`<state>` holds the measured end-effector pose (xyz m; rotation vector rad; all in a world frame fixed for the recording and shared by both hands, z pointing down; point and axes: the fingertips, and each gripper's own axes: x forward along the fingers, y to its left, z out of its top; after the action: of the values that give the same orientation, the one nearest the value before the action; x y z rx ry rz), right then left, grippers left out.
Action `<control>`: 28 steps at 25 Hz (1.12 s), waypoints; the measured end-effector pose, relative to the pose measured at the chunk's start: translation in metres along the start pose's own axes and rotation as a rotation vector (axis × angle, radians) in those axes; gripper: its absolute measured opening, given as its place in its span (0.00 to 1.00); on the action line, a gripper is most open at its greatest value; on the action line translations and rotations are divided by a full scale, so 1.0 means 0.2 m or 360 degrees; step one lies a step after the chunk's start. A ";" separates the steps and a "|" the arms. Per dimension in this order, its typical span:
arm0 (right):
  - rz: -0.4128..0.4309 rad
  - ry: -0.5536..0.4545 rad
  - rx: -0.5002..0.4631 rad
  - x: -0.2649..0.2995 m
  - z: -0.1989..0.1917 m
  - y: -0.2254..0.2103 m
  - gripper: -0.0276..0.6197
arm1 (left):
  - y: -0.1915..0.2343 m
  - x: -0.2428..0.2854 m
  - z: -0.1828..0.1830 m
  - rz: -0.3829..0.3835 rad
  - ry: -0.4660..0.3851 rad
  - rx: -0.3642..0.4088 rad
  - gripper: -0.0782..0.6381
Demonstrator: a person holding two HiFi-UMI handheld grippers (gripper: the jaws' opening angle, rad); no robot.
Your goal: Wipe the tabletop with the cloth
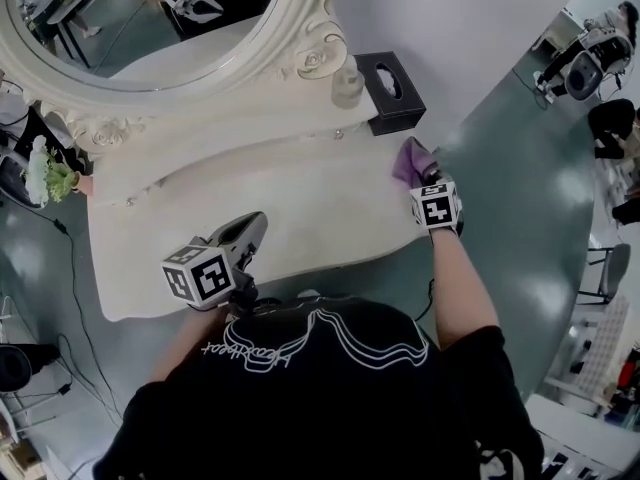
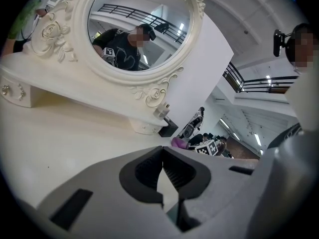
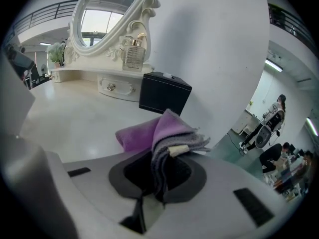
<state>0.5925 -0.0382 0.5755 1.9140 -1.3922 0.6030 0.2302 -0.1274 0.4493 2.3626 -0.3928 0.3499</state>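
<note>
Right gripper [image 3: 158,176]: clamped on the folded purple cloth [image 3: 160,133], with the wad bunched up out of the front of the jaws. Parked at the right rear corner of the tabletop [image 1: 300,213], near the black tissue box [image 1: 392,93]. Can't tell whether the cloth is touching the surface or just above it.

Left gripper [image 2: 162,171]: pressed together, nothing in it. Hanging over the near left edge, well apart from the cloth.

Reads as wiping at the right end, with the rest of the top presumably to do.

Risks from here:
- Grip only on a few folds. Press hard and drag, and expect the cloth to slip out or unfold.
- Stroke toward the back: likely to shove the tissue box. Perfume bottle [image 1: 347,86] right beside it on the ledge under the mirror [image 1: 150,28], so possible knock-on tip.
- Only the bunched tip down: narrow stripe, missed patches.
- Too steep an angle: bare jaw plastic scraping the finish.
- Right edge close: easy to run the cloth off it on an outward stroke.
</note>
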 end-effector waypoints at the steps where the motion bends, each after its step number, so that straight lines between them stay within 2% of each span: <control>1: -0.0004 0.0010 0.0022 0.00 0.00 -0.01 0.12 | 0.01 -0.02 0.00 0.0005 -0.0005 -0.0005 0.12; 6: 0.0009 -0.0032 0.0245 -0.06 0.05 0.00 0.12 | 0.12 -0.14 0.01 0.0038 -0.0017 -0.0035 0.12; 9: 0.0016 -0.0144 0.0232 -0.17 0.18 0.10 0.12 | 0.20 -0.26 0.01 0.0070 -0.0026 -0.0062 0.12; 12: 0.0079 -0.0264 0.0168 -0.28 0.36 0.29 0.12 | 0.27 -0.37 0.04 0.0095 -0.0047 -0.0068 0.12; 15: 0.0228 -0.0404 0.0134 -0.41 0.54 0.58 0.12 | 0.34 -0.52 0.07 0.0123 -0.0081 -0.0077 0.12; 19: 0.0496 -0.0531 0.0073 -0.56 0.74 1.09 0.12 | 0.45 -0.75 0.07 0.0167 -0.0124 -0.0104 0.12; 24: 0.0778 -0.0574 -0.0017 -0.67 0.87 1.74 0.12 | 0.61 -1.10 0.02 0.0228 -0.0188 -0.0139 0.12; 28: 0.1021 -0.0570 -0.0032 -0.75 0.94 2.24 0.12 | 0.75 -1.41 -0.04 0.0308 -0.0247 -0.0175 0.12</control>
<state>0.1149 -0.1713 0.4594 1.5896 -2.2649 0.5416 -0.0848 -0.1763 0.4467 2.2564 -0.6992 0.2283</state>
